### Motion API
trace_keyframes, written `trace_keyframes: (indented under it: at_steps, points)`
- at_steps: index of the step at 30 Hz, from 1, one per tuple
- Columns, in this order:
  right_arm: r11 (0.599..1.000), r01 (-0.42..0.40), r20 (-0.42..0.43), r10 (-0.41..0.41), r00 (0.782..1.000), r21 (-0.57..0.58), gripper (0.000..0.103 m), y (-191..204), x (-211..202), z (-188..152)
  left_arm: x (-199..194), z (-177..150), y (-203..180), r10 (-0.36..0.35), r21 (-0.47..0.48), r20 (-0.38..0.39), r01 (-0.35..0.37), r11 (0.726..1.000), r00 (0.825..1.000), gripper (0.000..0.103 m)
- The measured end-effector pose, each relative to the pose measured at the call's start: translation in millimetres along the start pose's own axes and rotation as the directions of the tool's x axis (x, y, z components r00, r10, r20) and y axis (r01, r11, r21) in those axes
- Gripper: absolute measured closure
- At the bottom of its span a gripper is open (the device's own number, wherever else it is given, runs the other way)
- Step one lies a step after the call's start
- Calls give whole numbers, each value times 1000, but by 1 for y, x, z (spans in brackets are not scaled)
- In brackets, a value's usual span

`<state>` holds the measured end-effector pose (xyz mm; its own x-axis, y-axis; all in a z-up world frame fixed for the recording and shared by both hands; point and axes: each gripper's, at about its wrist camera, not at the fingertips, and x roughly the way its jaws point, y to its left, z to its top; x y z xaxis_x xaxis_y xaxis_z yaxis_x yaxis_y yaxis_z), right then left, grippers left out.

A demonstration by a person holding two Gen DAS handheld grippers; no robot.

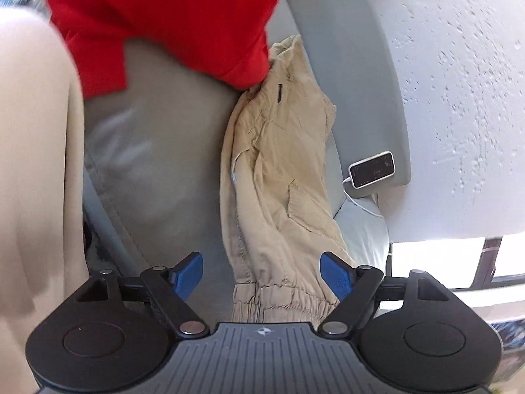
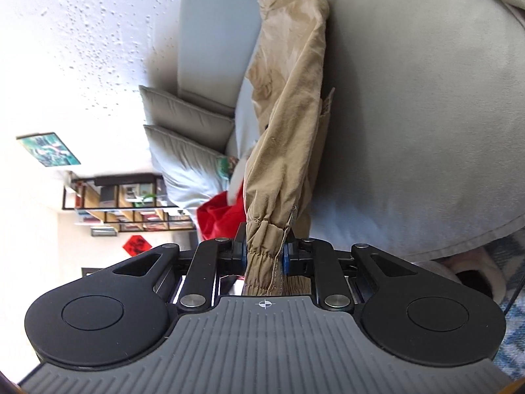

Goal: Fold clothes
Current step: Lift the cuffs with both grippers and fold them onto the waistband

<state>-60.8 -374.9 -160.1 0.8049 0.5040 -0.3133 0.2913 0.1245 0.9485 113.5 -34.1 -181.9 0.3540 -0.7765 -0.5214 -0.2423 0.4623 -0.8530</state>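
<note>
Khaki trousers (image 1: 279, 164) lie bunched lengthwise on the grey sofa (image 1: 164, 151), unfolded; right gripper (image 2: 265, 256) clamps one elastic cuff, left gripper (image 1: 262, 275) gapes wide around the other cuff, gripping nothing.

Each handheld tool has the same build. The left tool (image 1: 261, 274) carries two blue, textured pads on black finger blocks, driven by flat black link arms pinned with round silver screws. On either side of a grey ribbed plate sit black teardrop housings with a raised round disc. A small white crosshair mark sits at the plate's front edge. The right tool (image 2: 265, 252) matches it: blue pads, black links, grey ribbed plate.
</note>
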Motion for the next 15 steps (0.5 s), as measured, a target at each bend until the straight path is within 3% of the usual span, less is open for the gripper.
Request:
trace_keyframes:
  at_steps: [2,7,9,11,12,13,15]
  points:
    - [1000,-14,-1,14,1000,1,84,2,1,1,15,0,8,-62,-75,-37,59,995,997,23]
    - [999,-25,-5,25,1000,24,84,0,1,1,43,7,18,-129,-166,-54,119,979,990,24]
    - [999,-26,-4,26,1000,35,84,-1,0,3,51,10,21,-131,-186,-76,115,976,988,33]
    - [999,-18,-6,18,1000,31,84,-2,-1,4,52,8,15,-111,-148,-113,94,985,987,59]
    - [1000,-4,-9,4,1000,13,84,-2,-1,4,53,7,11,-100,-127,-131,83,988,986,63]
    - [1000,11,-10,-11,1000,-1,84,-2,-2,4,51,6,7,-74,-90,-137,62,994,988,75]
    - [997,69,-12,-69,998,-25,84,-3,-5,4,45,3,-3,1,-10,-150,-2,1000,989,81]
